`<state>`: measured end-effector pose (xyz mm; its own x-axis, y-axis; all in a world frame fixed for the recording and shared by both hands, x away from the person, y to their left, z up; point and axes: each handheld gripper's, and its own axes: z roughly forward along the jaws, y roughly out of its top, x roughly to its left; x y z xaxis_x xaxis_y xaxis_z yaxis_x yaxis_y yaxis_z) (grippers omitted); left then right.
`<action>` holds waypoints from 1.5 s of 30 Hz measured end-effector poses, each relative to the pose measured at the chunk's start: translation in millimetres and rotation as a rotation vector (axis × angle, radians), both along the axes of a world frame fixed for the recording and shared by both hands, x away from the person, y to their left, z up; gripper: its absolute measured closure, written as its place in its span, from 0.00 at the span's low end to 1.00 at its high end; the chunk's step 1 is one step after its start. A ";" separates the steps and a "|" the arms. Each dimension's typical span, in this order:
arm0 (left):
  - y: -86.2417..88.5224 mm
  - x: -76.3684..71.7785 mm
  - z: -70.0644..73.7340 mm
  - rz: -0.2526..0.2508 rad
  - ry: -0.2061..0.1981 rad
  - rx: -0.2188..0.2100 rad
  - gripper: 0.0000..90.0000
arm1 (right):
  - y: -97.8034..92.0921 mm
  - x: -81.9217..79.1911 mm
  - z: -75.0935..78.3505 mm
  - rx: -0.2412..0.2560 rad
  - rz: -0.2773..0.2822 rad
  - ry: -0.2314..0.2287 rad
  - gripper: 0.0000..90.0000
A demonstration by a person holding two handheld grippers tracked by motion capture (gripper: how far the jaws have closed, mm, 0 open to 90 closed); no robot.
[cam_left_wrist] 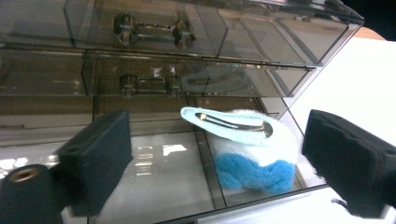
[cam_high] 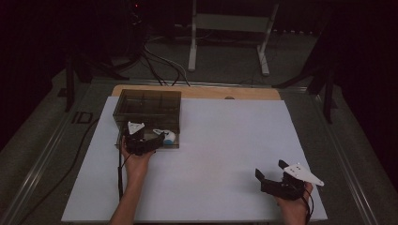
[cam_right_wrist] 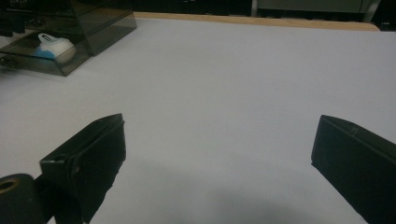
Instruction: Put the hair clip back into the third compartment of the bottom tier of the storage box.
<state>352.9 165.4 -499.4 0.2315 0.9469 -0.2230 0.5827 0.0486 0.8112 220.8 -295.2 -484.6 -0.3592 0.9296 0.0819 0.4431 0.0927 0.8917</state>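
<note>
Smoked clear-plastic drawer cabinet (cam_high: 148, 110): bottom drawer (cam_left_wrist: 154, 168) pulled out, holding a pale-blue hair clip (cam_left_wrist: 229, 125) on white-and-blue fluff. Left gripper (cam_high: 149, 143) before it, jaws apart; right gripper (cam_high: 272, 176) well apart, jaws apart.

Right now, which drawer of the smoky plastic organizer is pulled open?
The bottom drawer, holding the blue-and-white fluffy hair clip; the two drawers above it, with metal handles, are shut.

Left tool (cam_high: 149, 140) at organizer (cam_high: 147, 108) (smoky)

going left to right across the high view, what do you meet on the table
left gripper at the smoky transparent drawer box → white and blue fluffy pad with a pale blue hair clip → bare white table sheet → right gripper
</note>
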 end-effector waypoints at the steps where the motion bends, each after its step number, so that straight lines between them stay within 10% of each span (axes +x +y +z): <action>1: -0.3 -0.2 0.9 0.001 -0.004 0.006 0.11 | -0.1 0.0 0.0 0.000 -0.001 0.000 0.03; 45: 19.2 -35.4 15.5 -0.089 -0.016 0.115 0.04 | -0.3 -0.3 -0.3 0.000 -0.004 0.001 0.03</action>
